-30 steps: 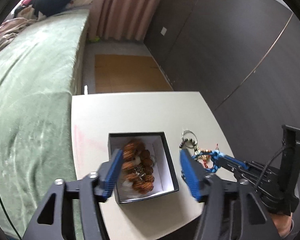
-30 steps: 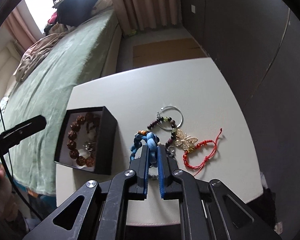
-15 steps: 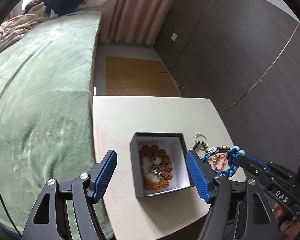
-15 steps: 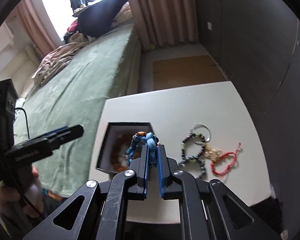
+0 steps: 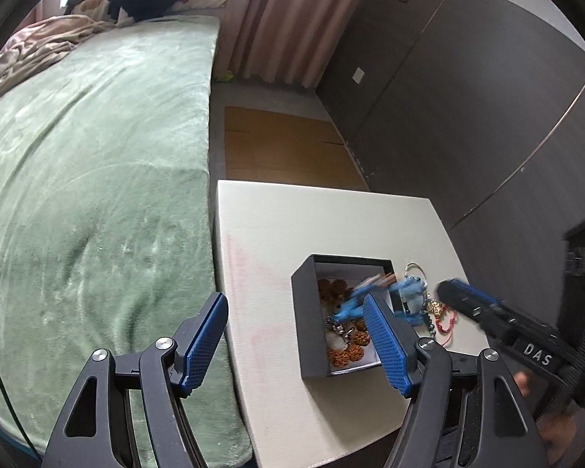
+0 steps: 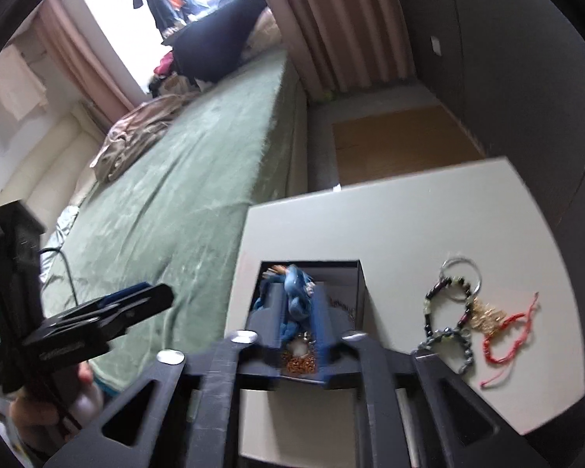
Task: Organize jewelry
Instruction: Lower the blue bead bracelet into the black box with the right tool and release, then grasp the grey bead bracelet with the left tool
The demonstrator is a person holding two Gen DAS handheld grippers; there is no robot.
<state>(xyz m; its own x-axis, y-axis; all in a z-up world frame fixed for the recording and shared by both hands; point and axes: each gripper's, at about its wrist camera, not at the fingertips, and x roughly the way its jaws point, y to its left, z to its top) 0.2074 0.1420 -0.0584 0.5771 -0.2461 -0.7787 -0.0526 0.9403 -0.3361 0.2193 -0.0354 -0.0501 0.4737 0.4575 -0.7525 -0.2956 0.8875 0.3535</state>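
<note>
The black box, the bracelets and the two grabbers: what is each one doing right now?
Black cardboard box: open, no lid on it, brown bead bracelet inside.
Blue braided bracelet: over the box.
Red cord bracelet: lying on the white table.
Left gripper: open, empty.
Right gripper: blurred, cannot tell.

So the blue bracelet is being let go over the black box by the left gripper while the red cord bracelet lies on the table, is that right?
Not quite: the right gripper has the blue bracelet, as the right wrist view shows. The left gripper is open and empty. The rest stands: it is over the black box, and the red cord bracelet lies on the table.
</note>
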